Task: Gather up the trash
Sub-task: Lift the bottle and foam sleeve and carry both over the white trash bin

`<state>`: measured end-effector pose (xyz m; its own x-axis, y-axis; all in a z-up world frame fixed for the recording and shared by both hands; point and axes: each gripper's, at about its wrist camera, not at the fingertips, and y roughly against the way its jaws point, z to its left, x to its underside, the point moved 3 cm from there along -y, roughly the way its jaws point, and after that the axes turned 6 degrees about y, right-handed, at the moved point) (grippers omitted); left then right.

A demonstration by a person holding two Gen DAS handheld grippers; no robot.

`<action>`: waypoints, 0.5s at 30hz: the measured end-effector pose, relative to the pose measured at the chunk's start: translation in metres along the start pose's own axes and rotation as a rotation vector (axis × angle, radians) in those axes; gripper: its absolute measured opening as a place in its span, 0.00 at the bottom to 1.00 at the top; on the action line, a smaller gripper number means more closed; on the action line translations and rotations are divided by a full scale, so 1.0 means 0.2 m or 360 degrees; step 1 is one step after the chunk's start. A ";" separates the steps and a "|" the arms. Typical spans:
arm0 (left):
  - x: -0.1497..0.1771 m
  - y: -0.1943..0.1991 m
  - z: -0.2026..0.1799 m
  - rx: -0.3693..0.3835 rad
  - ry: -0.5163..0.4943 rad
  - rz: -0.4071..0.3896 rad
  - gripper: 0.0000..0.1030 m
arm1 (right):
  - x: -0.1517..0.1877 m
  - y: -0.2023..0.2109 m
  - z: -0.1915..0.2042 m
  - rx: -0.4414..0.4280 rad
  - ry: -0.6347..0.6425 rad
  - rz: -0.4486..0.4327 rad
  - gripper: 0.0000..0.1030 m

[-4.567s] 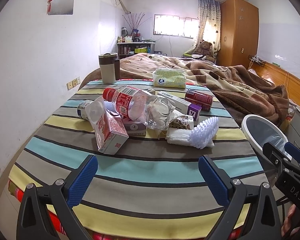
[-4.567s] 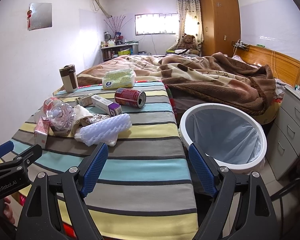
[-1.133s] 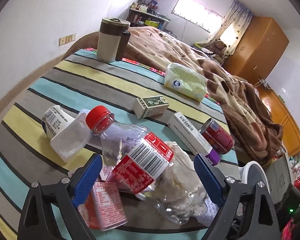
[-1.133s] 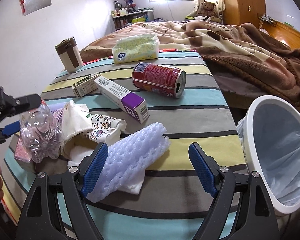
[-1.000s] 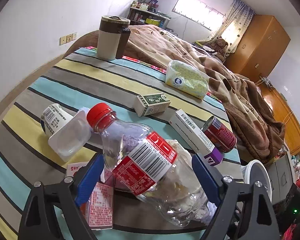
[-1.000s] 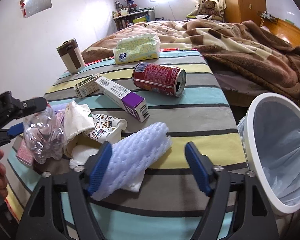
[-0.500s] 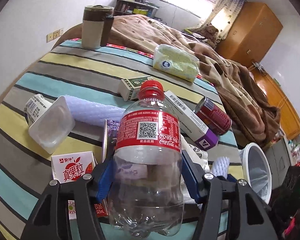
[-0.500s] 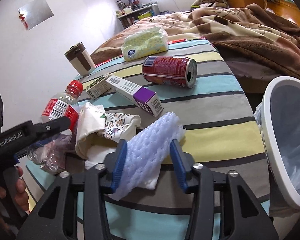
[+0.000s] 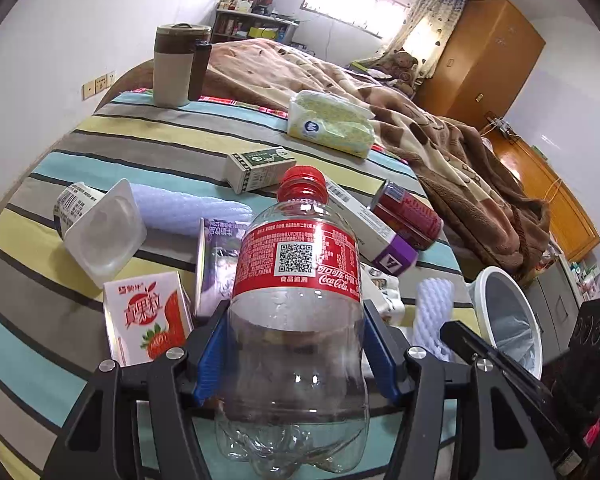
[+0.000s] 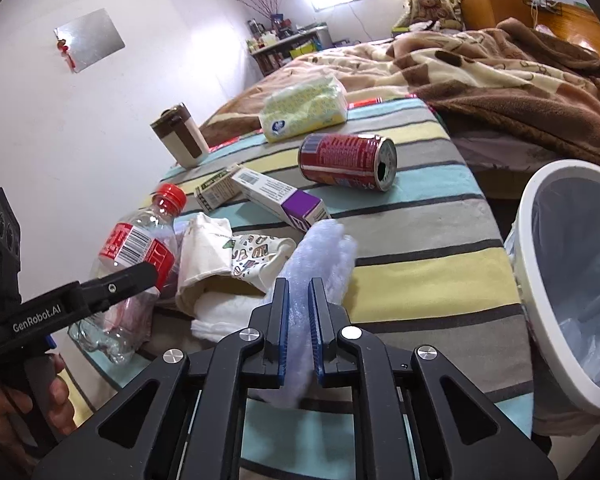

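Clear bottle (image 9: 296,280) clamped in left fingers (image 9: 216,344); foam sleeve (image 10: 320,264) pinched by right fingers (image 10: 281,320), its end hidden.

White walls (image 9: 80,20), bright window (image 9: 356,10), wooden wardrobe (image 9: 484,64).

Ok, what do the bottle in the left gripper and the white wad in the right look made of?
Bottle: clear glossy plastic, see-through, dented. Wad: probably soft foam netting, matte and dimpled, squashed thin between the right gripper jaws.
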<state>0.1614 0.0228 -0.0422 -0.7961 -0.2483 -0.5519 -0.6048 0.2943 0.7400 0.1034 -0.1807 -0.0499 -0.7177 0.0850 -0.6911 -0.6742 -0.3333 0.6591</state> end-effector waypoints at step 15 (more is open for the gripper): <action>0.10 0.09 -0.05 0.0018 -0.0032 -0.0042 0.60 | -0.01 -0.02 0.00 -0.0021 0.0019 0.0029 0.56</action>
<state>0.1347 0.0135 -0.0370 -0.7802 -0.2376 -0.5786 -0.6255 0.2984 0.7209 0.1082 -0.1798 -0.0514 -0.7275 0.0679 -0.6827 -0.6588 -0.3469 0.6675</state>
